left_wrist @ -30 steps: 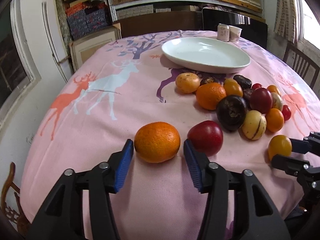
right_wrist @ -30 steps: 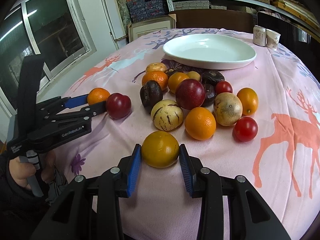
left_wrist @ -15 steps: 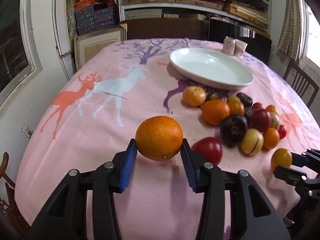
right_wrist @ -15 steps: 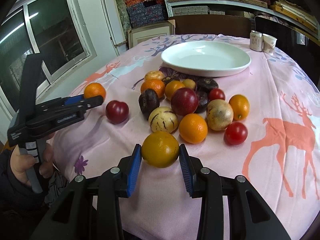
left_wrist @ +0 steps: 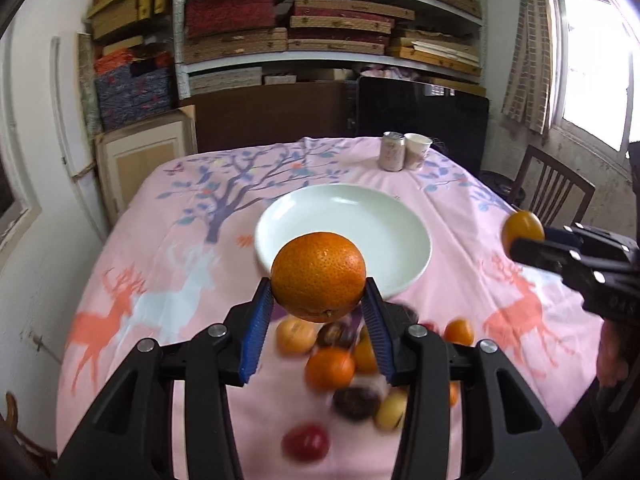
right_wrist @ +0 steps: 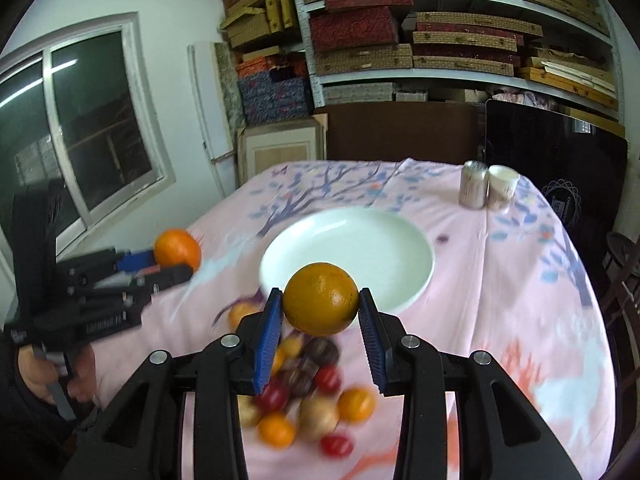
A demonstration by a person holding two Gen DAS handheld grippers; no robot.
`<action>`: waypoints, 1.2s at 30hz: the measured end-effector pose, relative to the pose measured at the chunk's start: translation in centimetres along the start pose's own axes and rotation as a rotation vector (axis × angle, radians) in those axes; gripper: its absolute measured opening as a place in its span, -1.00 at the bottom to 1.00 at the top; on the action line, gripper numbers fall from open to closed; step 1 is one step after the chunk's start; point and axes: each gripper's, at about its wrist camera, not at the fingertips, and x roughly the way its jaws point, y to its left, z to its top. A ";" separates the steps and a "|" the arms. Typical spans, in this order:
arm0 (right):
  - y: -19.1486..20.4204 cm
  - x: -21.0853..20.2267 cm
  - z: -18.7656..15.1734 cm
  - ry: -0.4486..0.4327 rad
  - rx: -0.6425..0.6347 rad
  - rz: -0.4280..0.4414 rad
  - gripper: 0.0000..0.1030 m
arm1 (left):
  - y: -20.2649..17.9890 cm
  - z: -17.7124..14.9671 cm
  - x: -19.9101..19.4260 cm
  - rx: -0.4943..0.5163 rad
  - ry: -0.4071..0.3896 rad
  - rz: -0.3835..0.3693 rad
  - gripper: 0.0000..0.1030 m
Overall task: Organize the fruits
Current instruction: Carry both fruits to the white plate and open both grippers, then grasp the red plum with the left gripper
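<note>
Left gripper (left_wrist: 318, 306) clamped on bright orange dimpled round fruit (left_wrist: 318, 276), raised above pink deer-print tablecloth (left_wrist: 168, 264). Right gripper (right_wrist: 320, 312) clamped on duller yellow-orange round fruit (right_wrist: 321, 298). Round white ceramic plate (right_wrist: 360, 240) just beyond both; blurred mixed fruit pile (right_wrist: 308, 396) near, below.

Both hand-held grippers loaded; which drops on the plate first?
Probably left. Its orange sits right before the empty white plate; the right hand-held gripper's yellow-orange fruit hangs off to the plate's side.

Can (left_wrist: 393, 151) beside paper cup (left_wrist: 417, 151)
</note>
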 end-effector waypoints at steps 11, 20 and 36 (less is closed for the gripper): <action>-6.8 19.5 4.6 0.201 0.044 -0.016 -0.25 | 2.3 6.7 22.1 -0.089 0.267 -0.041 -0.14; -7.1 23.0 4.9 0.208 0.007 -0.060 0.57 | 3.9 6.9 26.2 -0.081 0.317 0.055 0.57; 0.0 2.8 -6.4 0.127 0.032 -0.041 0.57 | 1.9 -6.2 2.4 0.078 0.106 -0.028 0.88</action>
